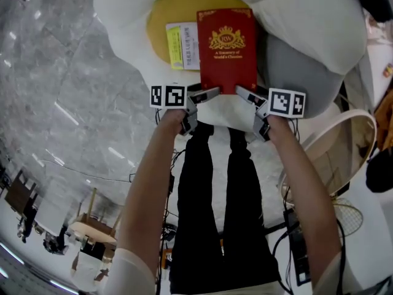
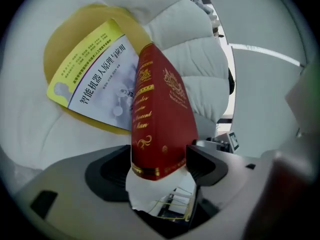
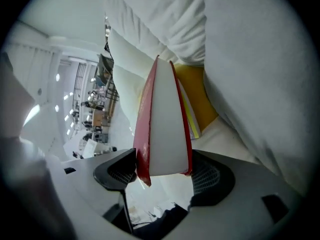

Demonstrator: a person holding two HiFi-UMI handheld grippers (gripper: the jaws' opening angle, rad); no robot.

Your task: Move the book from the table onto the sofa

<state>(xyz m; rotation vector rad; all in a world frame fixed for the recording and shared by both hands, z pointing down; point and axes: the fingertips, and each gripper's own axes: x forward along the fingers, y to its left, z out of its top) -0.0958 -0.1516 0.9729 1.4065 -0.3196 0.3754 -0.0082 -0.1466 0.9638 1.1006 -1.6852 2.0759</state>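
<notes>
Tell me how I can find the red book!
Look at the big white sofa with its round yellow cushion. Over that cushion are two books. The red book is the dark red one with a gold crest, just right of the pale book with a yellow stripe.

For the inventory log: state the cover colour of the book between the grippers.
Red with gold crest and lettering; the book shows best in the head view.
</notes>
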